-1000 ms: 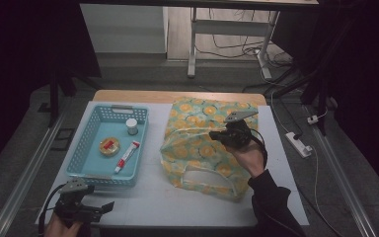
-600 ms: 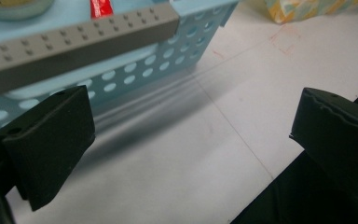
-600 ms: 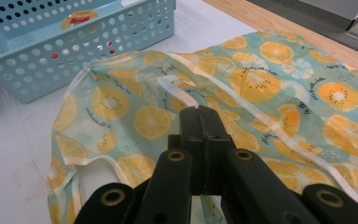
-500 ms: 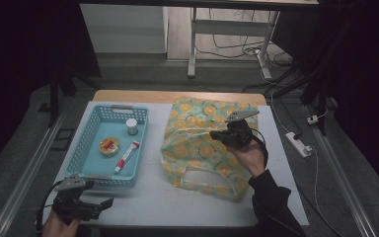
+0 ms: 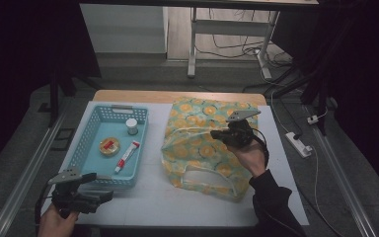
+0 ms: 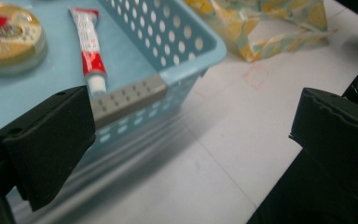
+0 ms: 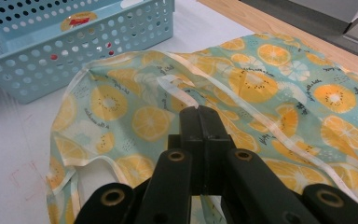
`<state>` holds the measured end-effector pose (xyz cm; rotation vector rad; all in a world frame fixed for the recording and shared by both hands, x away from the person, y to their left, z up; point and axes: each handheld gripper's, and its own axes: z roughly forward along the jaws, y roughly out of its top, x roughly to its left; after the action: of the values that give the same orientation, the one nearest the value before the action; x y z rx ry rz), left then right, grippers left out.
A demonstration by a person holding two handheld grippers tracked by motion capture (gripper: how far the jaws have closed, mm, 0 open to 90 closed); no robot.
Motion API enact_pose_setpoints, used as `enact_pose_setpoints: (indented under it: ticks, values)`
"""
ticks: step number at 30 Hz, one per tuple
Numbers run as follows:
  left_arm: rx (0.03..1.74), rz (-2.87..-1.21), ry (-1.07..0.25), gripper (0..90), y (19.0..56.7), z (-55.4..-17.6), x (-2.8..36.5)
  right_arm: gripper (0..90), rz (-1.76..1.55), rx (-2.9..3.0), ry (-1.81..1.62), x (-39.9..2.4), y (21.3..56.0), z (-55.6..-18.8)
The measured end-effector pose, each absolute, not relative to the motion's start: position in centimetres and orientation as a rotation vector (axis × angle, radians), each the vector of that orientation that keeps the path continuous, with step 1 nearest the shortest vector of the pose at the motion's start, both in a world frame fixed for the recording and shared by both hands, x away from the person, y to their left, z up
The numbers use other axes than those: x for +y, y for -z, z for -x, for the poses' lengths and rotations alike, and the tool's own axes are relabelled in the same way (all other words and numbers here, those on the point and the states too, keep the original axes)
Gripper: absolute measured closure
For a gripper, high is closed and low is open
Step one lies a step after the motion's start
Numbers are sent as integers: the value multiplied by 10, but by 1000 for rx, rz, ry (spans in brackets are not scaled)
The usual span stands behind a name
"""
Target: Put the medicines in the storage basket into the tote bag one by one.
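We have the right gripper (image 5: 216, 134) over the bag (image 5: 197, 148), which lies flat on the white table (image 5: 153, 202), to the right of the basket (image 5: 86, 143). Its jaws are pressed together, tips touching, and in the right gripper view (image 7: 199, 110) they sit just on a pale hem strip of the bag's fabric. We cannot tell whether a fold of cloth is caught between the tips; the strip runs up to them and the cloth rises slightly there. The bag is teal with orange slices printed on it, and its handle loop lies at the near end, towards us.

Our left gripper (image 5: 103, 196) is at the near left corner of the table, just in front of the basket's near wall. Its jaws stand wide apart with nothing between them; in the left gripper view (image 6: 191, 135) the left jaw overlaps the basket's rim and the right jaw is over bare table.

In the basket lie a red and white tube (image 5: 127, 156), a round flat tin (image 5: 109, 146) just beside it, and a small white jar (image 5: 132, 126) farther back. In the left gripper view the tube (image 6: 87, 46) points its cap at the near wall, with the tin (image 6: 7, 35) to its left.
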<state>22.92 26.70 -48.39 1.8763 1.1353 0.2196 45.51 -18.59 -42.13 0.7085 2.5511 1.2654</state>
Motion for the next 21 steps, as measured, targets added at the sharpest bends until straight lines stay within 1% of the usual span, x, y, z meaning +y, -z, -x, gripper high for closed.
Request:
enact_pose_setpoints:
  ticks: [15, 21]
  values:
    - [1151, -1936, -275, 0, 477, -259, 267, 900, -707, 2546, -1270, -187, 422, -456]
    - [1178, -1911, -280, 2, 474, -273, 270, 900, -711, 2549, -1265, -188, 423, -456]
